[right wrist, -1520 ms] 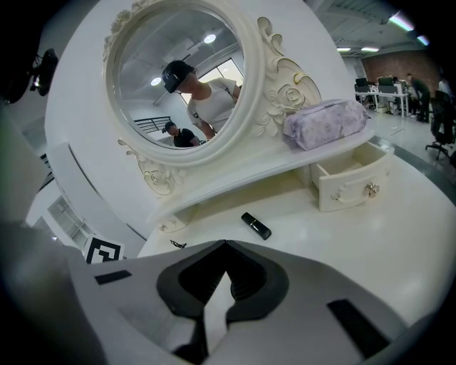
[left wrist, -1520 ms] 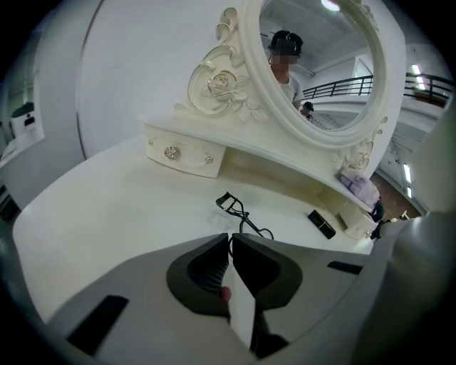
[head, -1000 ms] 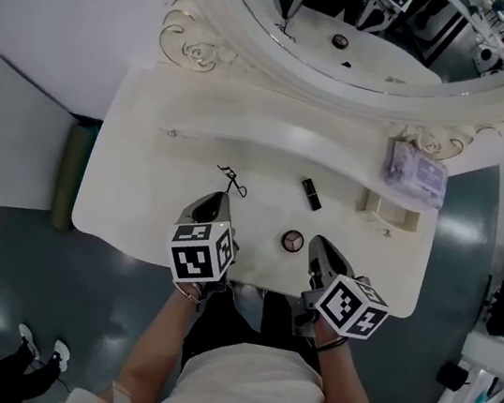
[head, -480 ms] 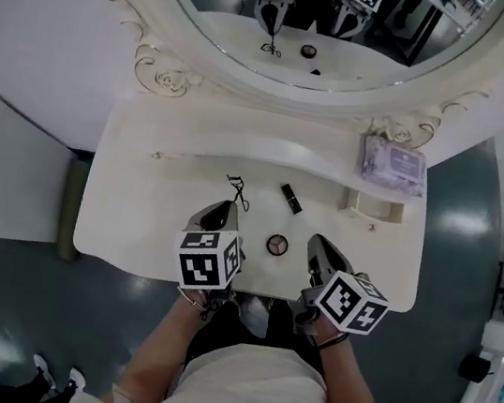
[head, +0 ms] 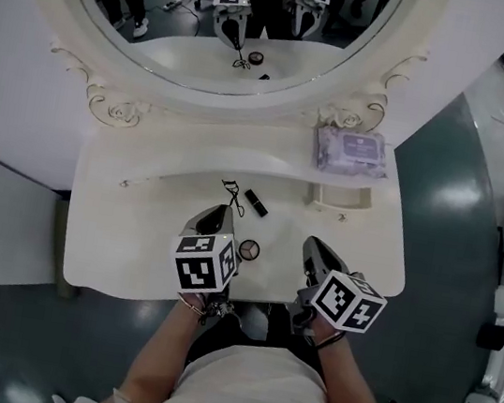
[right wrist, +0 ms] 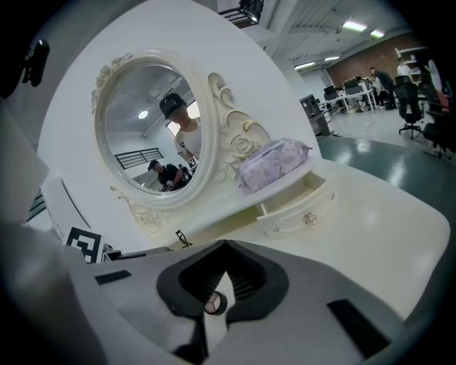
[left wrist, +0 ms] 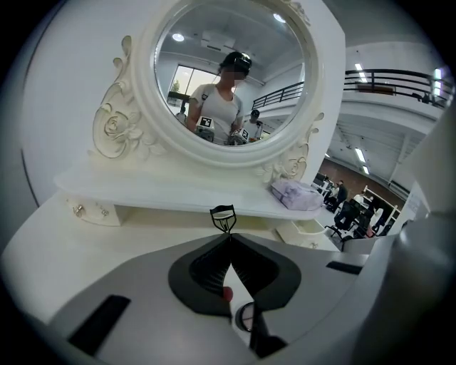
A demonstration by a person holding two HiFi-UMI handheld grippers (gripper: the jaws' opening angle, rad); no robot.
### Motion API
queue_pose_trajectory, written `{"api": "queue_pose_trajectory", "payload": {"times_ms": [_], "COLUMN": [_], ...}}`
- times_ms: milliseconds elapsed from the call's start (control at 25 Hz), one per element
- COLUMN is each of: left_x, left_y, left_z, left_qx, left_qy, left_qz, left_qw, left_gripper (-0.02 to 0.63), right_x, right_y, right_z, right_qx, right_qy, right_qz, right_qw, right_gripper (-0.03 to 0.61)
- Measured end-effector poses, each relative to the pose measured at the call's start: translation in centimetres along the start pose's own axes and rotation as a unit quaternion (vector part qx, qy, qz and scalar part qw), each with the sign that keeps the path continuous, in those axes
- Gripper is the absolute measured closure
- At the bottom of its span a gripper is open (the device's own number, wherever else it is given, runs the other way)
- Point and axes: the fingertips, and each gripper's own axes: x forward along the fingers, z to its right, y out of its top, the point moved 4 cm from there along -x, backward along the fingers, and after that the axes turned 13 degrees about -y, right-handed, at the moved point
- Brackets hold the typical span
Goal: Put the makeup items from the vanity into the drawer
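Lying diagonally, lipstick (head: 255, 202) runs upper-left to lower-right.

Light is bright and even, all from overhead: ceiling strip lights (right wrist: 354, 26) show in the right gripper view, another lamp reflects in the mirror (left wrist: 214, 43). White vanity top (head: 134, 225) sits near blown out in the head view, with little surface detail and only a soft, faint shadow under the shelf. Glossy floor (head: 461, 196) carries pale glare patches. Both gripper views are fisheye: straight edges bow, corners go black. Left gripper (left wrist: 229, 239) and right gripper (right wrist: 225, 244) fill the near field, grey and soft, out of focus; the background behind them is sharper. Head view is crisp, no motion smear
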Motion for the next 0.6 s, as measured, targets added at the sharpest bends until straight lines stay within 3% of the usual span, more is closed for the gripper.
{"api": "queue_pose_trajectory", "payload": {"times_ms": [600], "left_x": [3.2], "left_y": [1.3], "left_z": [6.7], "left_qx": [0.060], "left_qy": [-0.052], "left_qz": [-0.024], "left_qw": [0.9965], "left_gripper": [0.595], "right_x": [-2.1], "right_y": [1.7], "right_z": [5.0], "right_qx": [0.053], "right_qy": [-0.023], "right_qz": [0.038], "right_qw": [0.998], "right_gripper": [0.561]}}
